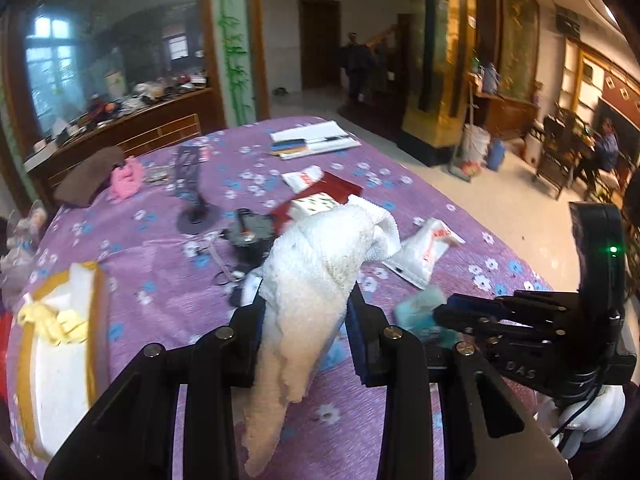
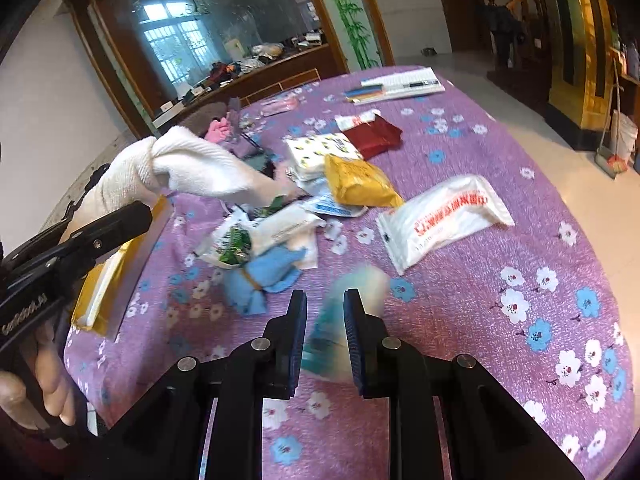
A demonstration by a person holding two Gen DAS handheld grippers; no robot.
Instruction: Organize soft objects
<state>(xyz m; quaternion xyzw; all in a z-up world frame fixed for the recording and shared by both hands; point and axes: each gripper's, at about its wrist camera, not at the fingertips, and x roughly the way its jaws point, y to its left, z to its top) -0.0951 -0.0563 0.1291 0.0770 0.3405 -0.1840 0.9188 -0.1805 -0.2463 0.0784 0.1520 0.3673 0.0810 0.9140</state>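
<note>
My left gripper (image 1: 306, 312) is shut on a white rolled towel (image 1: 316, 276) and holds it above the purple flowered table (image 1: 160, 248). The same towel (image 2: 180, 168) shows at the left of the right wrist view, sticking out of the left gripper (image 2: 120, 216). My right gripper (image 2: 325, 320) has its jaws close around a blurred teal and white soft pack (image 2: 344, 320); it also shows in the left wrist view (image 1: 420, 314). A blue tied cloth (image 2: 260, 276) lies on the table just ahead of the right gripper.
Soft packets lie mid-table: a white bag with red print (image 2: 444, 216), a yellow pack (image 2: 356, 184), a red pack (image 2: 372, 134), a patterned tissue pack (image 2: 320, 152). A white and gold gift box (image 1: 56, 356) stands at the left. Pink (image 1: 126, 178) and brown (image 1: 90, 176) cloths lie far back.
</note>
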